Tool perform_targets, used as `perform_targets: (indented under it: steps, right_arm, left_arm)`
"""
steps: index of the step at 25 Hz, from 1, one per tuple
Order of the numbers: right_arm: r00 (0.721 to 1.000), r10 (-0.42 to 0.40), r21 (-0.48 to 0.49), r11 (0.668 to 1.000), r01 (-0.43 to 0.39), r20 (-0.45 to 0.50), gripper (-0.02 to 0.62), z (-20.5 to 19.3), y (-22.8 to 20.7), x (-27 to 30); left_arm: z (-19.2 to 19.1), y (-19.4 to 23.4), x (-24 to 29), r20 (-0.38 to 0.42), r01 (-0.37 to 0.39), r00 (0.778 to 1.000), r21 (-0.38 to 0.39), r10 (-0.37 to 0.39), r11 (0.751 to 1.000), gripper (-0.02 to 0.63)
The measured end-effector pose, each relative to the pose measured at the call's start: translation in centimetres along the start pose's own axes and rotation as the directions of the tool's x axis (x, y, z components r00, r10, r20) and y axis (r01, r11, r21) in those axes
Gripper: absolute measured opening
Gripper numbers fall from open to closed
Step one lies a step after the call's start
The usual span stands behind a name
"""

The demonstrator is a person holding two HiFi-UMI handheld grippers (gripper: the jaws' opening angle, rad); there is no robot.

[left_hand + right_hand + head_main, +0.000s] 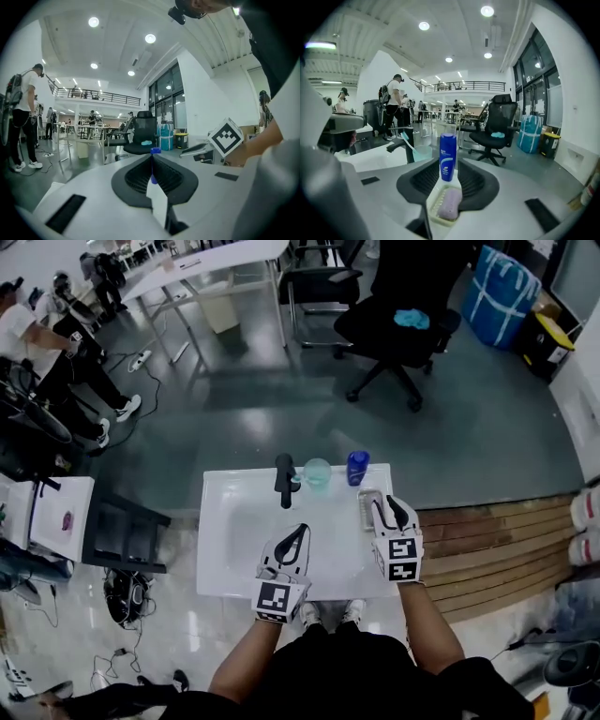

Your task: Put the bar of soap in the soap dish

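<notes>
The purple bar of soap (450,206) lies in the cream soap dish (433,206) on the right side of the white sink (216,549). In the head view the soap dish (367,509) sits just left of my right gripper (388,507). Seen from its own view, the right gripper (448,165) hovers above the dish with its jaws apart and nothing between them. My left gripper (302,531) hangs over the basin's middle. Its jaws (151,159) are closed to a thin slit and hold nothing.
A blue bottle (357,467), a clear cup with a toothbrush (317,472) and a black faucet (284,479) line the sink's far edge. Beyond them stand a black office chair (394,324) and white tables. Wooden planks (497,549) lie to the right.
</notes>
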State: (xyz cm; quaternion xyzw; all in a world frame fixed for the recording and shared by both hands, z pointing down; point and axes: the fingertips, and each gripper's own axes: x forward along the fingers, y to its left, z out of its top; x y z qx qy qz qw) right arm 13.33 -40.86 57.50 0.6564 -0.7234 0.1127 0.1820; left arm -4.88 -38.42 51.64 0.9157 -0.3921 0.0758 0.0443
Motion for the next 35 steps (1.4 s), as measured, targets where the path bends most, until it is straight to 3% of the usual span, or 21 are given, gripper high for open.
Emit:
perform_targets:
  steps: [1, 4, 9, 20, 28, 35]
  right_arm:
    - [1.000, -0.008, -0.006, 1.000, 0.008, 0.025, 0.126, 0.9, 0.0, -0.7]
    - [0.990, -0.046, -0.016, 0.999, 0.048, 0.131, 0.030, 3.7, 0.0, -3.4]
    - [0.960, -0.066, 0.007, 0.998, 0.066, 0.271, 0.018, 7.2, 0.3, -6.7]
    - [0.952, -0.084, -0.040, 0.994, 0.100, 0.295, 0.017, 7.7, 0.1, -8.2]
    - [0.946, -0.081, -0.020, 0.996, 0.092, 0.314, 0.017, 7.7, 0.3, -8.3]
    - [0.932, -0.071, -0.034, 0.995, 0.089, 0.356, 0.017, 9.7, 0.4, -7.6]
  left_arm:
    - [0.4, -0.1, 0.1, 0.011, 0.004, 1.000, 0.002, -0.004, 1.000, 0.020]
    - [1.6, -0.8, 0.1, 0.031, 0.022, 0.999, 0.010, -0.023, 1.000, 0.020]
    - [3.9, -1.5, 0.0, 0.059, 0.062, 0.996, 0.014, -0.063, 0.998, 0.020]
    - [6.0, -1.7, -0.9, 0.108, 0.053, 0.993, 0.011, -0.054, 0.999, 0.020]
    - [6.5, -1.7, -1.1, 0.127, 0.051, 0.990, 0.022, -0.053, 0.998, 0.020]
    - [7.2, -0.7, -0.7, 0.146, 0.022, 0.989, 0.039, -0.027, 0.999, 0.020]
